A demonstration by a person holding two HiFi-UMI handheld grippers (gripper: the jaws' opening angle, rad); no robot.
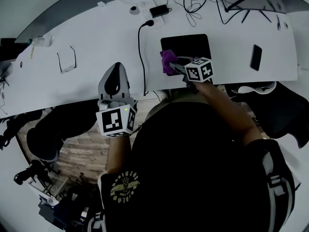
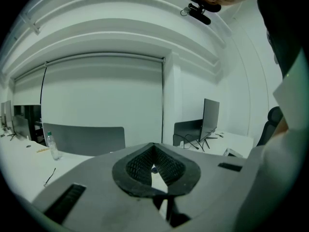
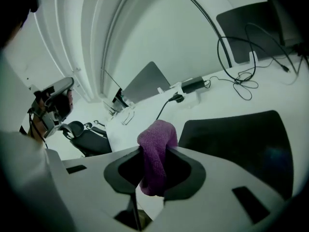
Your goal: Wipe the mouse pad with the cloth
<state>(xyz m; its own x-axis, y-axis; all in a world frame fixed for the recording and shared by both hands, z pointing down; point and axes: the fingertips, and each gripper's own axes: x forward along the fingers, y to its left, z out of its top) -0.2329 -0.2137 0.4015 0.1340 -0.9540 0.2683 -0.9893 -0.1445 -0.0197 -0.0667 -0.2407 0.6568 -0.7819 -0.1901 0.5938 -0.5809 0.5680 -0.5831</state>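
A black mouse pad (image 1: 189, 45) lies on the white desk (image 1: 87, 42), and it fills the right side of the right gripper view (image 3: 241, 139). My right gripper (image 1: 175, 65) is shut on a purple cloth (image 1: 167, 60), which is bunched at the pad's near left corner. In the right gripper view the cloth (image 3: 157, 144) sticks up from between the jaws of the right gripper (image 3: 154, 153), just left of the pad. My left gripper (image 1: 116, 67) is held over the desk's near edge, left of the pad. Its jaws (image 2: 154, 151) point out into the room, pads together and holding nothing.
A black cable (image 1: 141, 57) runs down the desk from a power strip (image 1: 155, 12) just left of the pad. Glasses (image 1: 66, 61) lie at the left and a phone (image 1: 256, 57) at the right. More cables (image 1: 207, 6) tangle behind the pad. An office chair (image 1: 285, 110) stands at the right.
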